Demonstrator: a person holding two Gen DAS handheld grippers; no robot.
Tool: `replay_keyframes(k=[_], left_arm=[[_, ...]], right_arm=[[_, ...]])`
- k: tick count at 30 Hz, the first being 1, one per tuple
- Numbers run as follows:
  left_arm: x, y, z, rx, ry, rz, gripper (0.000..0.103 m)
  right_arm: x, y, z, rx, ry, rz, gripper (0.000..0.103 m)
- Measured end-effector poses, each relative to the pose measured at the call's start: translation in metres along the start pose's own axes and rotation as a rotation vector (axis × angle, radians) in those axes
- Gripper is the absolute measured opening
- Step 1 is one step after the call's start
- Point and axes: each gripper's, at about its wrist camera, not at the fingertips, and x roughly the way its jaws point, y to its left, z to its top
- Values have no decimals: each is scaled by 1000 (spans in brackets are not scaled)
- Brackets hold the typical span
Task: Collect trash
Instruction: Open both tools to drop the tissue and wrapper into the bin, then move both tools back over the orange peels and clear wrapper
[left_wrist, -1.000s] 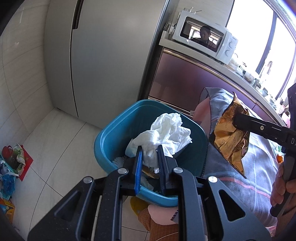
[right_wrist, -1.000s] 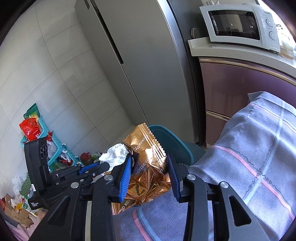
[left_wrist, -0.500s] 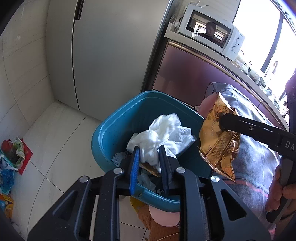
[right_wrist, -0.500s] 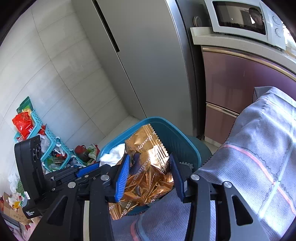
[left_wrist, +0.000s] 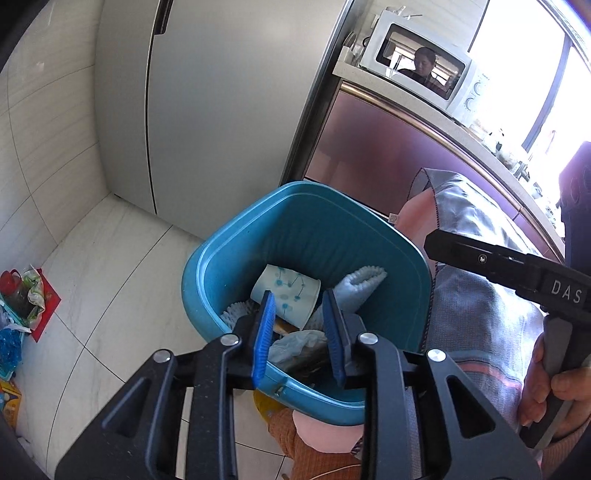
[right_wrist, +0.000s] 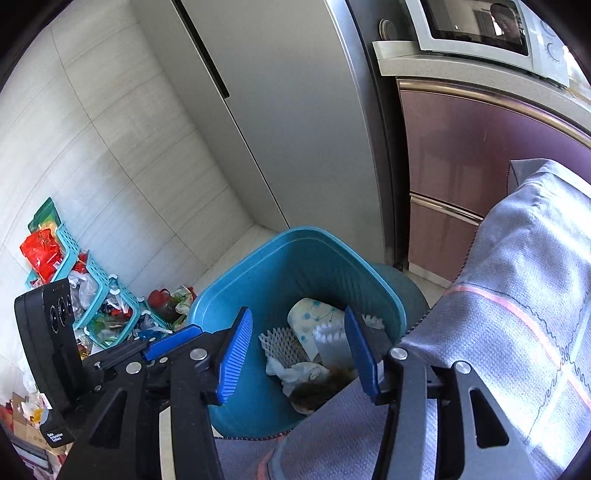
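A blue trash bin (left_wrist: 229, 254) (right_wrist: 236, 291) stands on the floor by the fridge. Inside lie a white paper cup with blue dots (left_wrist: 286, 291) (right_wrist: 314, 314), foam fruit netting (right_wrist: 280, 345), crumpled white tissue (left_wrist: 295, 341) (right_wrist: 299, 371) and a dark golden wrapper (right_wrist: 314, 393). My left gripper (left_wrist: 299, 332) is open and empty over the bin's near rim. My right gripper (right_wrist: 299, 358) is open and empty above the bin; its body shows in the left wrist view (left_wrist: 517, 273).
A grey striped cloth (right_wrist: 517, 314) (left_wrist: 476, 306) covers the table edge right of the bin. A steel fridge (left_wrist: 207, 92) and a purple cabinet (right_wrist: 480, 147) with a microwave (left_wrist: 421, 66) stand behind. Teal baskets with packets (right_wrist: 92, 295) sit at the left wall.
The left gripper let go of the white tissue and the right gripper let go of the golden wrapper; both fell into the bin. Both sets of jaws have opened.
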Motion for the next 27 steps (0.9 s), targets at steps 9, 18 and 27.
replay_keyframes(k=[9, 18, 27], left_arm=[[-22, -19, -3, 52, -54, -36, 41], [-51, -63, -8, 166, -112, -75, 55], [-62, -119, -21, 270, -120, -170, 61]], right_arm=[[-23, -12, -12, 16, -25, 22, 51], [-72, -26, -32, 2, -96, 15, 53], [-139, -53, -66, 18, -186, -43, 54]])
